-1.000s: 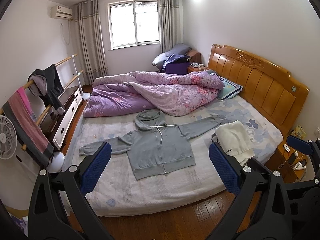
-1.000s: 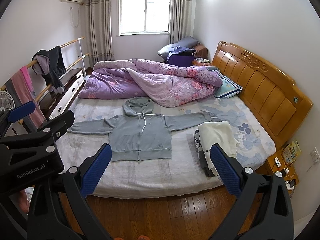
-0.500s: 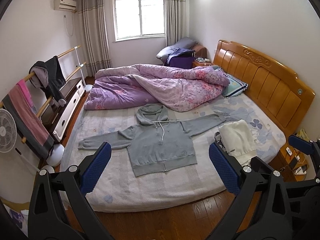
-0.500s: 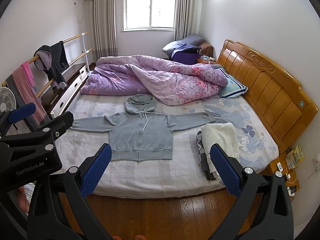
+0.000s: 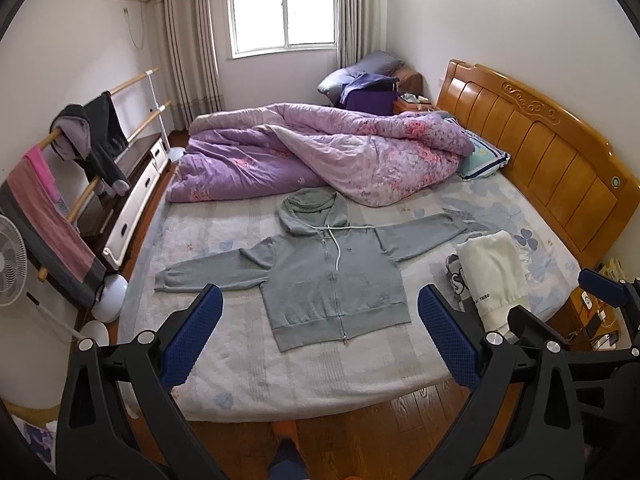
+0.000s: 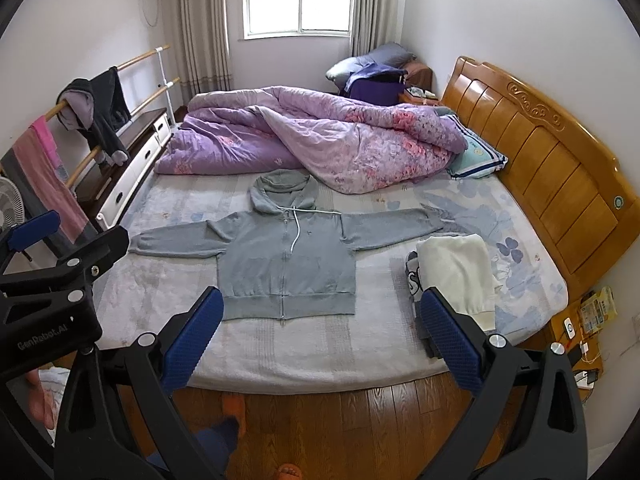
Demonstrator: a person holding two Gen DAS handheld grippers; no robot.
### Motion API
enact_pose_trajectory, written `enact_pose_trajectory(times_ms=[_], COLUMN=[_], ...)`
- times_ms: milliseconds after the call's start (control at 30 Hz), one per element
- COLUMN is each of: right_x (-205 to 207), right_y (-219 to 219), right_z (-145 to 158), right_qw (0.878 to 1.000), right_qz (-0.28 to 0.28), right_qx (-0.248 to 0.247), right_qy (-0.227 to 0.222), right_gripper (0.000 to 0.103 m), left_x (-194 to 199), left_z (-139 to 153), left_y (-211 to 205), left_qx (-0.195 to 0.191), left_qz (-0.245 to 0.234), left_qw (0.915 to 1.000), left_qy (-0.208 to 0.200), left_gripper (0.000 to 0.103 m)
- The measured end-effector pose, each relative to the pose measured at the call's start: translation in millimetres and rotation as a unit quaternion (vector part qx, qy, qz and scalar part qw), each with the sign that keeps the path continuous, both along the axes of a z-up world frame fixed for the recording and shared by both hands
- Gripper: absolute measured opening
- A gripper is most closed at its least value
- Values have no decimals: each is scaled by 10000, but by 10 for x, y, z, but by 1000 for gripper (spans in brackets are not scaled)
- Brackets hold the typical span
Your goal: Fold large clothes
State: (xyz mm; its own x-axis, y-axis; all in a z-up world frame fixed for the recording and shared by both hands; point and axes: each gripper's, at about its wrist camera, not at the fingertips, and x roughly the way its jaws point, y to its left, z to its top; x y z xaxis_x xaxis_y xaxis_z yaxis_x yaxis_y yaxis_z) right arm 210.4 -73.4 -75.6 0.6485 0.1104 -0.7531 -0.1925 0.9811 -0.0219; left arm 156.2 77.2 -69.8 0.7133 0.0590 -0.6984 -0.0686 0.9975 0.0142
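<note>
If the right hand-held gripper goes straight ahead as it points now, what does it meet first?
Probably the grey hoodie, laid flat on the bed. The open right hand-held gripper has only air before it, though depth is hard to judge.

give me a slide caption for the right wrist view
Open right gripper faces a grey hoodie spread flat on the bed, beside folded clothes and a purple quilt.

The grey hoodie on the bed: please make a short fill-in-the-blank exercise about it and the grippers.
1. The grey hoodie lies flat with both sleeves spread ____.
2. Its zipper is ____.
3. The folded white garment lies nearer the ____ than the hoodie does.
4. The left gripper and the right gripper both hold ____.

Missing words: out; closed; headboard; nothing
</note>
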Motion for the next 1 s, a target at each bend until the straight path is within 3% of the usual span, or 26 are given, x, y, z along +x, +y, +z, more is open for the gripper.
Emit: enact_pose_trajectory(times_ms=[267,600,833,1000], right_x=[891,1910,2485,2907], right_y=[735,1575,1885,2085], right_z=[-205,-494,-924,-1389], right_qw=[9989,9959,9906,9860], right_qz=[-382,-503,-397,-67], right_qx=[-25,-473,-781,-931], right_qy=[260,580,1053,1385], right_gripper=[95,95,95,95], left_x=[1050,2296,2884,3189], left_z=[-236,-628,-1156,-1618], left_y=[830,1832,2209,2383], left_qx=[-317,-515,-894,-1022], left_qz=[-249,-277,-109,150], left_qw=[9988,9960,9893,9842], left_qy=[292,673,1146,1435], left_gripper=[98,98,98,98])
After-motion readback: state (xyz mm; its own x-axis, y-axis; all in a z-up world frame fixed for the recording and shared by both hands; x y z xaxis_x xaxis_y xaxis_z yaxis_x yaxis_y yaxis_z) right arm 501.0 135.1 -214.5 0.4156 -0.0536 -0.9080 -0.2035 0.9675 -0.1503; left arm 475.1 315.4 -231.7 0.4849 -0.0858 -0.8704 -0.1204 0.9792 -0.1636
